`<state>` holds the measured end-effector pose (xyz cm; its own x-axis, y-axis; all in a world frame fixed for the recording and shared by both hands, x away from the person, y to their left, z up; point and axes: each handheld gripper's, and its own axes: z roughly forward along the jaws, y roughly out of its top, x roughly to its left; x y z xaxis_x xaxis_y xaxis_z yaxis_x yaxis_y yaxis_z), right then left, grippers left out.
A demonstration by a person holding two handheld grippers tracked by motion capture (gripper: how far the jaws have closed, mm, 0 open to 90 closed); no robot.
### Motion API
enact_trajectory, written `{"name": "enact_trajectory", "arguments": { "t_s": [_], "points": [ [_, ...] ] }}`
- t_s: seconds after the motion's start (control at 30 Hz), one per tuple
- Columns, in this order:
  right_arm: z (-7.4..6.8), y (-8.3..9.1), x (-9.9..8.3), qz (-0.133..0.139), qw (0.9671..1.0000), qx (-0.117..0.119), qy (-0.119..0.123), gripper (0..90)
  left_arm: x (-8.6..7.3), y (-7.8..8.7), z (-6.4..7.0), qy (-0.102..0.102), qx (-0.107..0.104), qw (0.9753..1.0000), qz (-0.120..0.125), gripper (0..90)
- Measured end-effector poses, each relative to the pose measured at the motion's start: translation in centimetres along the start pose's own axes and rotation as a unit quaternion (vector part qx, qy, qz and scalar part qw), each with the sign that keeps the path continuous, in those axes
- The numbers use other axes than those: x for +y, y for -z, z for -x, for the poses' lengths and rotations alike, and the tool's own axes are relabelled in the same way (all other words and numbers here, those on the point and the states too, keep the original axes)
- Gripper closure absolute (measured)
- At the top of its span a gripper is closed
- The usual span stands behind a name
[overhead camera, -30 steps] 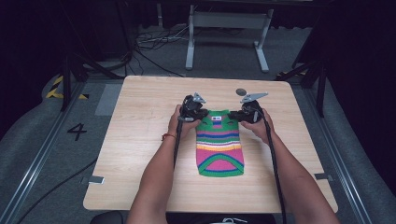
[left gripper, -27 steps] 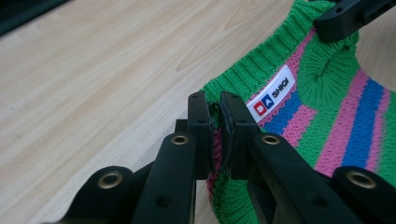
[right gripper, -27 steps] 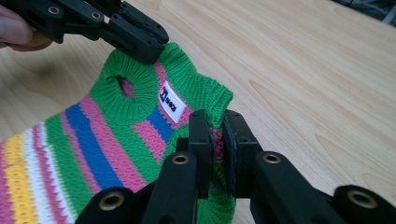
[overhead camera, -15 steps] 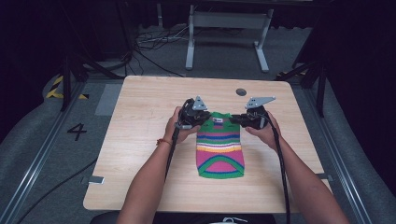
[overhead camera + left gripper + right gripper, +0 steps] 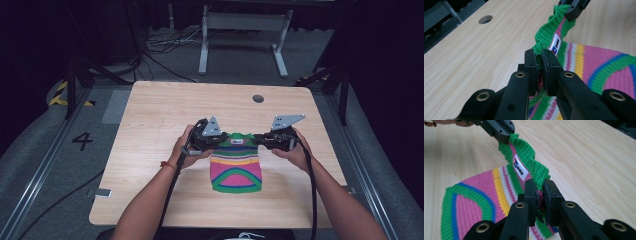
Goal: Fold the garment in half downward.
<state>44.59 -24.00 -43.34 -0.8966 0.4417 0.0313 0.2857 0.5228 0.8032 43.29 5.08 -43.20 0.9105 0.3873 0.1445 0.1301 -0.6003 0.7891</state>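
At the middle of the wooden table, I hold a striped knit garment by its green top edge, one gripper at each corner. My left gripper has its jaws pinched tight on the left corner; my right gripper clamps the right corner the same way. The edge with its white label lifts between them while the body lies flat.
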Motion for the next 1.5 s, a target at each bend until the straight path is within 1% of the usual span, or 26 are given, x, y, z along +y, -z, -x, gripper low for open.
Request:
{"name": "enact_trajectory", "arguments": {
  "t_s": [0.03, 0.17, 0.27, 0.3, 0.37, 0.43, 0.5, 0.53, 0.57, 0.7, 0.77, 0.87, 0.93, 0.97, 1.07, 1.1, 1.13, 1.17, 1.23, 1.3, 1.33, 1.37, 1.43, 1.47, 1.5],
  "points": [
    [0.0, 0.0, 0.0, 0.0, 1.0, 0.0, 0.0, 82.7, 0.0, 0.0, 0.0, 0.0, 0.0, 1.0, 0.0, 83.5],
    [-1.0, 0.4, -0.5, -0.004, 0.9999, 0.01, 0.008, 82.8, -0.6, 0.2, 1.2, -0.013, -0.013, 0.9998, -0.013, 83.5],
    [-2.3, 0.6, -0.8, -0.011, 0.9995, 0.019, 0.024, 82.8, -1.1, 0.4, 2.1, -0.02, -0.023, 0.9994, -0.019, 83.5],
    [-2.7, 0.7, -1.0, -0.013, 0.9993, 0.025, 0.025, 82.8, -1.2, 0.4, 2.4, -0.023, -0.025, 0.9992, -0.02, 83.5],
    [-3.3, 0.8, -1.2, -0.021, 0.9988, 0.029, 0.034, 82.8, -1.3, 0.5, 3.0, -0.032, -0.03, 0.9987, -0.027, 83.5],
    [-4.0, 0.8, -1.7, -0.026, 0.9983, 0.037, 0.037, 82.7, -1.5, 0.5, 3.7, -0.035, -0.036, 0.9982, -0.031, 83.5],
    [-4.5, 0.8, -2.0, -0.029, 0.9978, 0.043, 0.04, 82.7, -1.7, 0.5, 4.4, -0.046, -0.043, 0.9971, -0.042, 83.5],
    [-4.5, 0.8, -2.0, -0.029, 0.9978, 0.043, 0.04, 82.7, -1.7, 0.5, 4.4, -0.046, -0.043, 0.9971, -0.042, 83.5],
    [-4.8, 0.9, -2.3, -0.031, 0.9976, 0.048, 0.04, 82.7, -1.8, 0.6, 4.7, -0.051, -0.046, 0.9965, -0.046, 83.5],
    [-5.9, 0.9, -3.3, -0.045, 0.996, 0.057, 0.052, 82.7, -2.0, 1.1, 5.7, -0.055, -0.056, 0.996, -0.042, 83.5],
    [-6.2, 1.1, -3.6, -0.045, 0.9958, 0.063, 0.049, 82.7, -2.1, 1.2, 6.1, -0.059, -0.064, 0.9952, -0.044, 83.5],
    [-6.6, 1.3, -4.1, -0.052, 0.9953, 0.066, 0.05, 82.5, -2.5, 1.1, 6.9, -0.067, -0.074, 0.9935, -0.056, 83.4],
    [-6.8, 1.3, -4.4, -0.058, 0.9947, 0.066, 0.053, 82.0, -2.6, 1.1, 7.1, -0.067, -0.077, 0.9932, -0.057, 83.2],
    [-6.9, 1.3, -4.5, -0.061, 0.9943, 0.067, 0.055, 82.1, -2.8, 1.0, 7.3, -0.067, -0.081, 0.9926, -0.06, 83.1],
    [-7.2, 1.4, -5.0, -0.067, 0.9937, 0.071, 0.054, 82.1, -3.0, 0.9, 7.7, -0.067, -0.089, 0.9916, -0.066, 83.0],
    [-7.2, 1.4, -5.0, -0.067, 0.9937, 0.071, 0.054, 82.1, -3.0, 0.9, 7.7, -0.067, -0.089, 0.9916, -0.066, 83.0],
    [-7.4, 1.5, -5.4, -0.07, 0.9932, 0.075, 0.054, 82.1, -3.1, 0.9, 8.0, -0.071, -0.091, 0.9909, -0.069, 82.9],
    [-7.4, 1.5, -5.4, -0.07, 0.9932, 0.075, 0.054, 82.1, -3.2, 0.9, 8.2, -0.074, -0.09, 0.9909, -0.068, 82.9],
    [-7.7, 1.6, -5.8, -0.073, 0.9926, 0.08, 0.054, 82.3, -3.4, 1.0, 8.8, -0.074, -0.1, 0.9895, -0.074, 82.8],
    [-7.9, 1.6, -5.9, -0.077, 0.992, 0.083, 0.056, 82.2, -3.4, 1.1, 9.0, -0.074, -0.1, 0.9891, -0.078, 81.4],
    [-8.0, 1.6, -6.0, -0.079, 0.9917, 0.084, 0.059, 81.5, -3.5, 1.1, 9.1, -0.081, -0.097, 0.9886, -0.082, 81.4],
    [-8.3, 1.6, -6.2, -0.083, 0.9916, 0.081, 0.059, 80.3, -3.7, 1.2, 9.2, -0.08, -0.095, 0.9884, -0.088, 79.8],
    [-8.3, 1.6, -6.3, -0.083, 0.9915, 0.08, 0.06, 79.9, -3.9, 1.3, 9.2, -0.08, -0.095, 0.9883, -0.089, 77.2],
    [-8.4, 1.6, -6.4, -0.083, 0.9916, 0.081, 0.058, 78.9, -4.1, 1.4, 9.2, -0.071, -0.092, 0.989, -0.091, 77.2],
    [-8.4, 1.7, -6.4, -0.084, 0.9916, 0.079, 0.058, 77.6, -4.2, 1.5, 9.2, -0.069, -0.096, 0.9887, -0.092, 75.7]
  ]
}}
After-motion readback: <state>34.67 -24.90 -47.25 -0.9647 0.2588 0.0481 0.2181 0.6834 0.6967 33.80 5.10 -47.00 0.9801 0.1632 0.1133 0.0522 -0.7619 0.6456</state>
